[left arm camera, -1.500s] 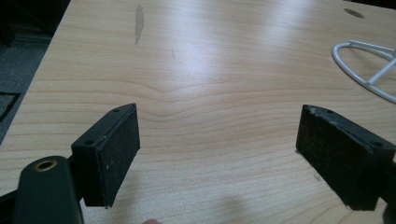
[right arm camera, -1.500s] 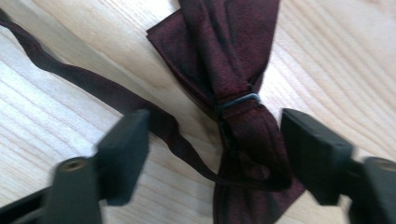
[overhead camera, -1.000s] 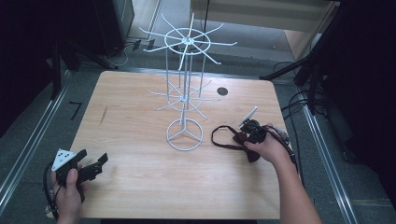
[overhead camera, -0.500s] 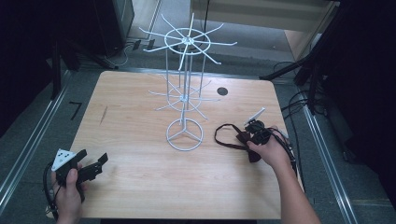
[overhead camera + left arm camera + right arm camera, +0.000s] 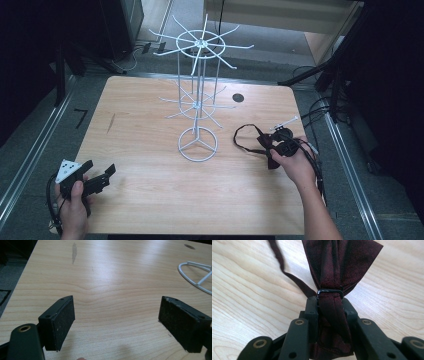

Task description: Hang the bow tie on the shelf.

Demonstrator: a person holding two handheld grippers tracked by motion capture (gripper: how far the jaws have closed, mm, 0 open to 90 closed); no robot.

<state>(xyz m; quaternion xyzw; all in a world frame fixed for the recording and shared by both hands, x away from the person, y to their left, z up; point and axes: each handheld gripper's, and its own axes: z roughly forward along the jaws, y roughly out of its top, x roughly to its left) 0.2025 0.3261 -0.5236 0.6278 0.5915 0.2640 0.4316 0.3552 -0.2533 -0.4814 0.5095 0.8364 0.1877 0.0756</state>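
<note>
A white wire rack (image 5: 198,107) stands mid-worktop (image 5: 150,200); the right gripper (image 5: 280,145), clamping a maroon bow tie (image 5: 337,267), has shifted slightly; left gripper (image 5: 97,182) gapes unmoved.

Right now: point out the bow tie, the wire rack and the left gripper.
bow tie (image 5: 332,275): right gripper view, dark red fabric above the black clasp.
wire rack (image 5: 198,145): high view, the round base ring's hub.
left gripper (image 5: 116,323): left gripper view, midway between the open jaws.
</note>
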